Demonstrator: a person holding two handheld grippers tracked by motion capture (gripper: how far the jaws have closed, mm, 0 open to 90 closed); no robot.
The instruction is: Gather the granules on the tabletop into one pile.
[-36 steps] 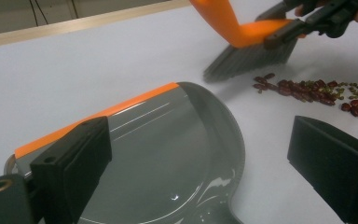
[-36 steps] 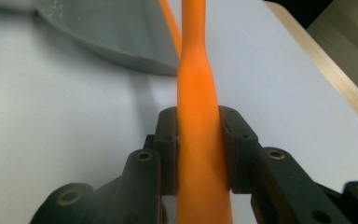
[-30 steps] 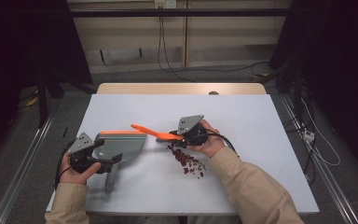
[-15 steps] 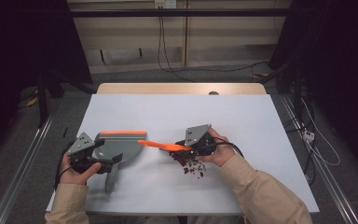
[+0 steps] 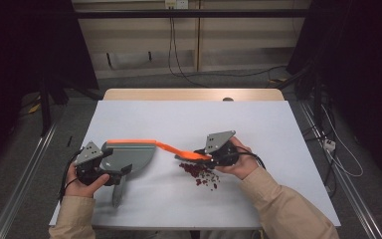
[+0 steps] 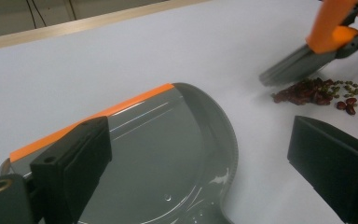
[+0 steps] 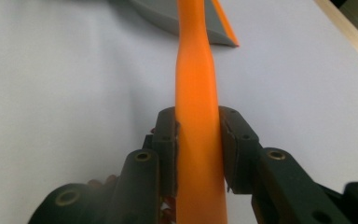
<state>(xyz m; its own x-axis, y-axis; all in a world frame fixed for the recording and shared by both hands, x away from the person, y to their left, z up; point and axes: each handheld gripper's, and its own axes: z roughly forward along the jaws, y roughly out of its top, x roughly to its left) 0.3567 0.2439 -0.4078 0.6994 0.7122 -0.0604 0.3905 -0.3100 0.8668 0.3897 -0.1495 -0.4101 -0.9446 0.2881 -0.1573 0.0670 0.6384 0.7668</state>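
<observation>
Currently, the right hand-held gripper [image 5: 206, 155] is clamped on the orange handle of a small brush [image 7: 196, 116]; in the right gripper view both black pads press flat against the sides of the handle, which runs straight up between them. In the high view the person's right hand [image 5: 234, 159] holds this hand-held gripper near the middle of the white table [image 5: 278, 129], with the brush lying low and slanted, its handle end pointing toward the dustpan. In the left gripper view the grey bristle head of the brush [image 6: 291, 67] sits just beside a small heap of red beans [image 6: 314, 91] mixed with a few smaller green ones; whether the bristles touch the heap cannot be told.

The left hand-held gripper [image 5: 110, 175] is held in the person's left hand [image 5: 84, 181] at the near left of the table. Its jaws stand wide apart in the left gripper view, one at each side of the grey dustpan [image 6: 168, 154]. The high view places it at the dustpan's handle, but whether the pads press on the handle cannot be told.

The dustpan lies flat on the table, with its orange front lip [image 5: 129, 142] turned away from the person. The beans [image 5: 201, 174] lie on the table to the right of the dustpan and apart from it, just in front of the right hand.
</observation>
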